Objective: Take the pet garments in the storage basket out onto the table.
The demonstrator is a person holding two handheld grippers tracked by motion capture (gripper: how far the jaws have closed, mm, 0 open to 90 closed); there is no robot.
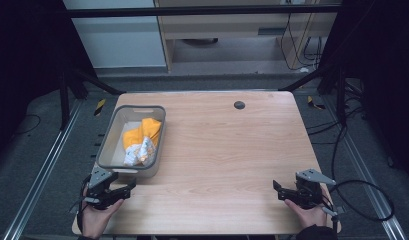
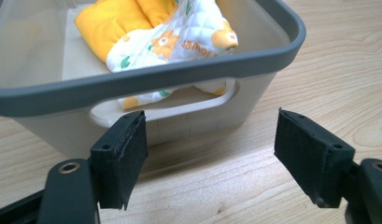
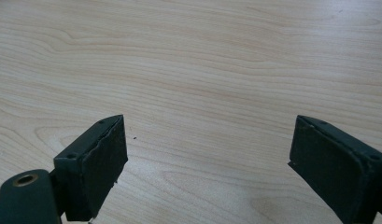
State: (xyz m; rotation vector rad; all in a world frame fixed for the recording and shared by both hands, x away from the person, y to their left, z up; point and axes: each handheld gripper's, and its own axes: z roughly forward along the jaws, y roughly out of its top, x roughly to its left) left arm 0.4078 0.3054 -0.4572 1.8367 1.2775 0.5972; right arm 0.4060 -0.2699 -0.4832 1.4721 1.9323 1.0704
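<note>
Left gripper [image 1: 123, 190]: held at the near left corner of the table [image 1: 227, 150], just in front of the bin [image 1: 112, 135]; jaws apart, nothing between them; in the left gripper view its pads [image 2: 121, 156] stand close before the bin's near wall, below the handle slot [image 2: 179, 105]. Right gripper [image 1: 279, 189]: held at the near right corner, well apart from the bin; jaws apart and empty; in the right gripper view the pads [image 3: 97, 165] hang over bare wood. Bin: grey, rectangular, on the left side of the table; inside lies a cloth [image 1: 140, 141], orange with a white printed part; the cloth rests toward the bin's right wall. Far centre of the table: a small dark round cap [image 1: 239, 105].
</note>
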